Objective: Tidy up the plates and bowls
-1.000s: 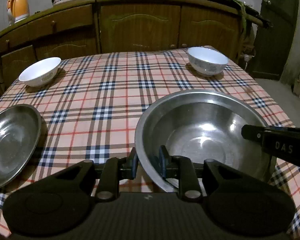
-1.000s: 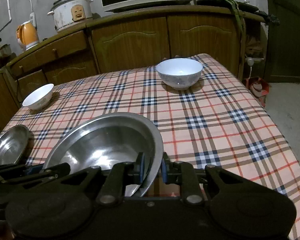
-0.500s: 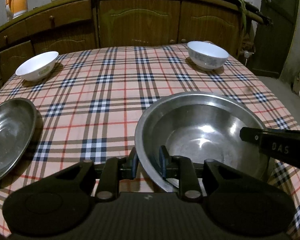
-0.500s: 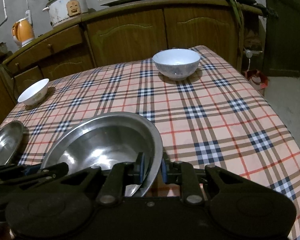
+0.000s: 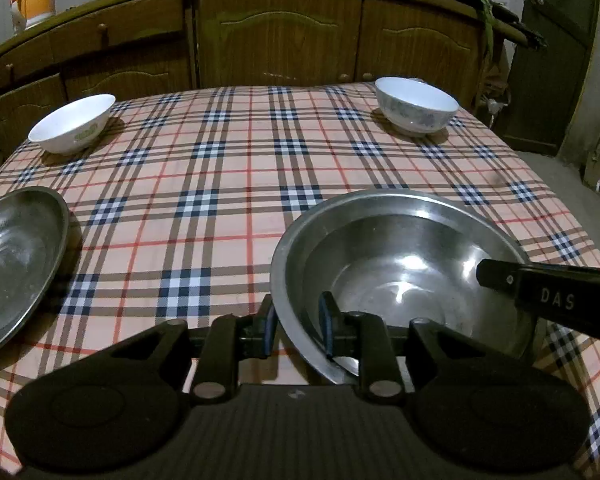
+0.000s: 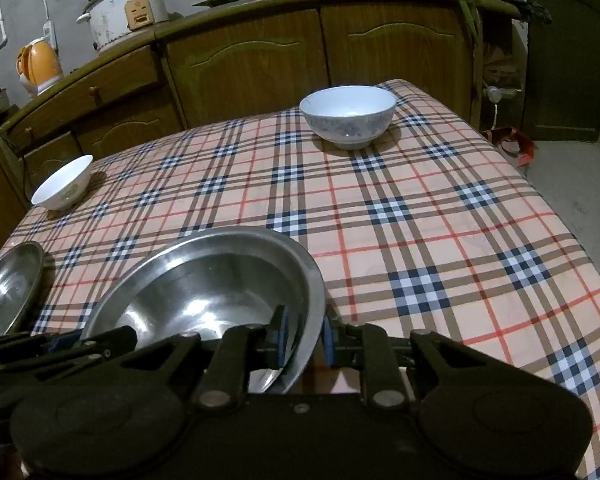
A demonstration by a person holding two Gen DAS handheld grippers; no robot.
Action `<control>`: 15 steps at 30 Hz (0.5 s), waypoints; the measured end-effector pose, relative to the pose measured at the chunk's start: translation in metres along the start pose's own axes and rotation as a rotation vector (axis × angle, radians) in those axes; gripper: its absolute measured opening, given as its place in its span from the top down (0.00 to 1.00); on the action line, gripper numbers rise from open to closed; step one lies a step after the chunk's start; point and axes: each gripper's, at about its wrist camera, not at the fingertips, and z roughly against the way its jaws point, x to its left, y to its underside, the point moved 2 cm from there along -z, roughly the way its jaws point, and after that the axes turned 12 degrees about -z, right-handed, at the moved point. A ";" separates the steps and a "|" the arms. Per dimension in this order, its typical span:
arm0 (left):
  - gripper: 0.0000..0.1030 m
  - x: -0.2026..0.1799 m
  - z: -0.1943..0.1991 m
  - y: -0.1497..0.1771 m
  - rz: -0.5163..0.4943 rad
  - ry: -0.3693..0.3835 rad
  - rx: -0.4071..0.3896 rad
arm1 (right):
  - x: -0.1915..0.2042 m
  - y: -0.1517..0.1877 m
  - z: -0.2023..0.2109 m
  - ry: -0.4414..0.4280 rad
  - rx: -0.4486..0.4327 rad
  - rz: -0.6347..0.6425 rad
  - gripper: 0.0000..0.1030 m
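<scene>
jaws of both grippers (image 5: 296,330) (image 6: 303,336) clamp steel basin (image 5: 400,264) rim.

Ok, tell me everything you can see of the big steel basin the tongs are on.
The big steel basin is round, shiny bare metal with a wide flat rim and a deep, empty inside that reflects the light. It sits upright at the near side of the checked tablecloth. The left tongs pinch its near-left rim, one finger outside and one inside; the right tongs pinch the opposite rim the same way. Whether its base rests on the cloth or is just lifted cannot be told.
</scene>
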 end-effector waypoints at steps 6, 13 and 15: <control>0.73 0.002 0.001 -0.001 0.004 -0.001 -0.007 | 0.000 -0.001 0.002 0.016 -0.019 -0.003 0.68; 0.54 0.012 0.013 -0.008 0.028 -0.023 -0.023 | 0.000 -0.013 0.019 0.047 -0.097 -0.019 0.58; 0.52 0.017 0.018 -0.012 0.035 -0.038 -0.024 | 0.003 -0.018 0.024 0.029 -0.110 -0.022 0.56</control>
